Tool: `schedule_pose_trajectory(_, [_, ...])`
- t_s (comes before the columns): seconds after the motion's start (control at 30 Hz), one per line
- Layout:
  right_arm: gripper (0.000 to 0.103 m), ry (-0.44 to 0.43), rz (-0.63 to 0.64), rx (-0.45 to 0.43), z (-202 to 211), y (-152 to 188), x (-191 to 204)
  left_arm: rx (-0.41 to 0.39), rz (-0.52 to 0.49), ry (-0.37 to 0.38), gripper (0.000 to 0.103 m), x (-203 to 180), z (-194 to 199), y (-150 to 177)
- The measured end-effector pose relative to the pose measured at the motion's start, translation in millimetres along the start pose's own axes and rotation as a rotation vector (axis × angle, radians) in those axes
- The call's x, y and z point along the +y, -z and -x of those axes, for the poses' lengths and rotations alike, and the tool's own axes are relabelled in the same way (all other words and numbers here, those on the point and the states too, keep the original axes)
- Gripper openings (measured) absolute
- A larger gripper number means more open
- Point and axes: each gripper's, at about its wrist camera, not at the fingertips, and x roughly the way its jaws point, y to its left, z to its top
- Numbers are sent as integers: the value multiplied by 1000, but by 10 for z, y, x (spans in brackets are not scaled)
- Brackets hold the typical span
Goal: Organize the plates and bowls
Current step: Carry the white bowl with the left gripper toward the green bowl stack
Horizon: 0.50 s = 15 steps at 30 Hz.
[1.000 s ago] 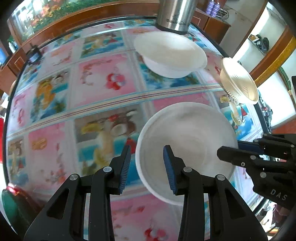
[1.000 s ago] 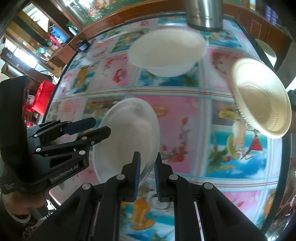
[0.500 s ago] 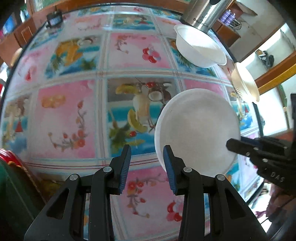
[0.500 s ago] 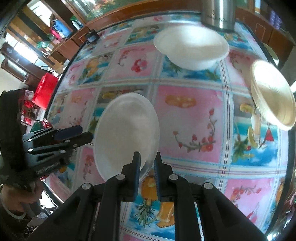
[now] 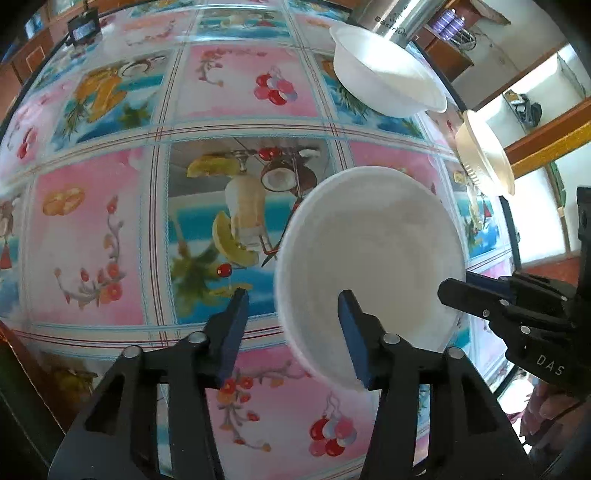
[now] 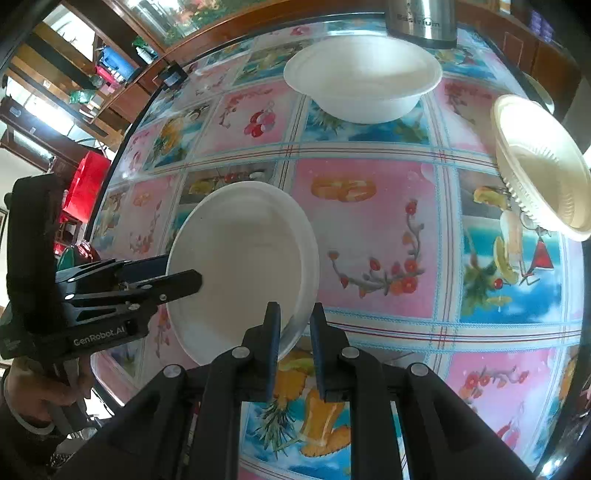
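A white plate (image 5: 369, 251) hangs tilted above the table, and my right gripper (image 6: 295, 314) is shut on its near rim. In the left wrist view the right gripper (image 5: 456, 282) holds the plate's right edge. My left gripper (image 5: 293, 299) stands open astride the plate's left rim, one finger over the plate and one outside it, and the pads do not press on it. The right wrist view shows the plate (image 6: 243, 266) with the left gripper (image 6: 181, 269) at its left edge. A white bowl (image 6: 364, 86) and a cream ribbed bowl (image 6: 543, 166) sit farther off.
The round table (image 5: 92, 240) has a fruit-print cloth under glass. A steel canister (image 6: 421, 18) stands behind the white bowl (image 5: 384, 85). The cream bowl (image 5: 484, 158) sits near the right edge. A small black device (image 5: 83, 27) lies at the far left rim.
Both grippers and the plate have sunk together toward the table and drawn back from the white bowl. The left wrist has tipped further down. Neither gripper's jaws have changed.
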Motion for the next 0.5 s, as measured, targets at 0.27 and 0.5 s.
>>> schedule_pose_trajectory(0.27, [13,-14,33,17,-1,5,112,-5,-1,0,17,78,175,85])
schedule_pose_trajectory(0.5, [13,-36,116,0,70,-27,532,-51,36,-30,17,371,598,243])
